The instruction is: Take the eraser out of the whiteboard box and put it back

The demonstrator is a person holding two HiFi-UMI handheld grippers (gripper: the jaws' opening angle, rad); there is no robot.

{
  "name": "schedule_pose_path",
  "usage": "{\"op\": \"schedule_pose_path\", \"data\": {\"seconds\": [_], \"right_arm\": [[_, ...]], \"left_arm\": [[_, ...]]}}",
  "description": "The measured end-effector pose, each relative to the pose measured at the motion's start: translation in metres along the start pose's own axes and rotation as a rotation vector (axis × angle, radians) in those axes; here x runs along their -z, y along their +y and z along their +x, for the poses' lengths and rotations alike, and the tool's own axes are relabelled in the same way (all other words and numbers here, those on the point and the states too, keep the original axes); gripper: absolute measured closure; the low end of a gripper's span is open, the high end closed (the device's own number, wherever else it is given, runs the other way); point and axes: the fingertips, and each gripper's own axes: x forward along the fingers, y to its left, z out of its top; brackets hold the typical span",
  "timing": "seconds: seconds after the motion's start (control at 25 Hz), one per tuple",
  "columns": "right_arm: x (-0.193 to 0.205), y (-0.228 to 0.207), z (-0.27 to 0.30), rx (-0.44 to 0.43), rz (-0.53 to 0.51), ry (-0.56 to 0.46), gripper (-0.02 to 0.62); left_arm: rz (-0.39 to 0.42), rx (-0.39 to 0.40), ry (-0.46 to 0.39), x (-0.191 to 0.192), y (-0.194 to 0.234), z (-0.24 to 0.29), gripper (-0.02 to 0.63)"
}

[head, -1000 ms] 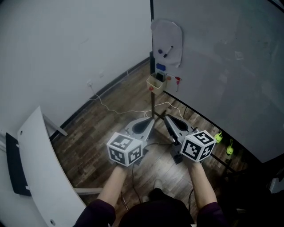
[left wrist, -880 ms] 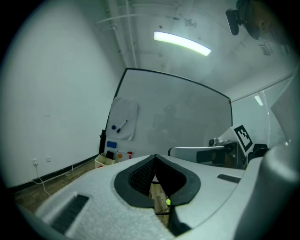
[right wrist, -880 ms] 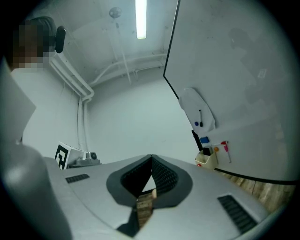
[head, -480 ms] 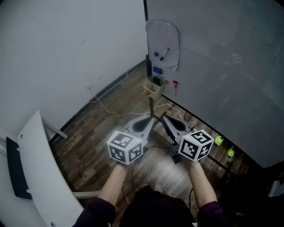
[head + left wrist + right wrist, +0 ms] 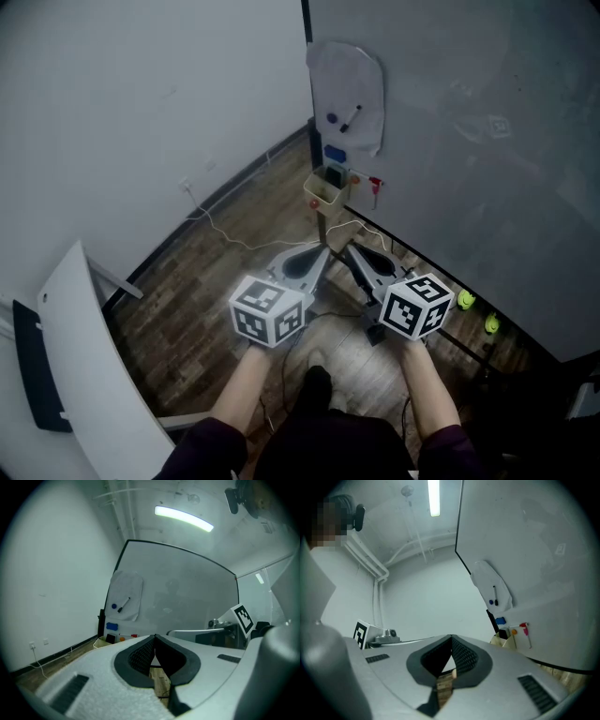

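A small cream whiteboard box [image 5: 326,190] hangs at the whiteboard's [image 5: 469,141] lower left corner, with a dark eraser [image 5: 333,175] standing in it. The box [image 5: 100,642] appears far off at the left of the left gripper view, and the box [image 5: 506,640] at the right of the right gripper view. My left gripper [image 5: 319,251] and right gripper [image 5: 349,249] are held side by side, short of the box and pointing towards it. Both are shut and empty; the left gripper [image 5: 154,637] and right gripper [image 5: 451,637] each show their tips meeting.
A white sheet [image 5: 346,94] with a marker and a blue magnet hangs on the board above a blue block [image 5: 335,155]. Red and orange items [image 5: 375,184] sit beside the box. Cables [image 5: 244,240] cross the wooden floor. A white curved panel [image 5: 80,366] stands at left.
Both grippers have moved forward together towards the whiteboard corner, still shut. The box sits slightly lower and nearer in the head view, and a foot has appeared below.
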Motion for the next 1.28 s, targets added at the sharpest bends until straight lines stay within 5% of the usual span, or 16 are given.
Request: {"op": "schedule_pose_path", "data": {"seconds": [1.28], "right_arm": [[-0.023,-0.123,0.142,0.153,0.055,0.004,0.592]], "left_arm": [[-0.045,0.117,0.068,-0.014,0.152,0.127,0.6]]}}
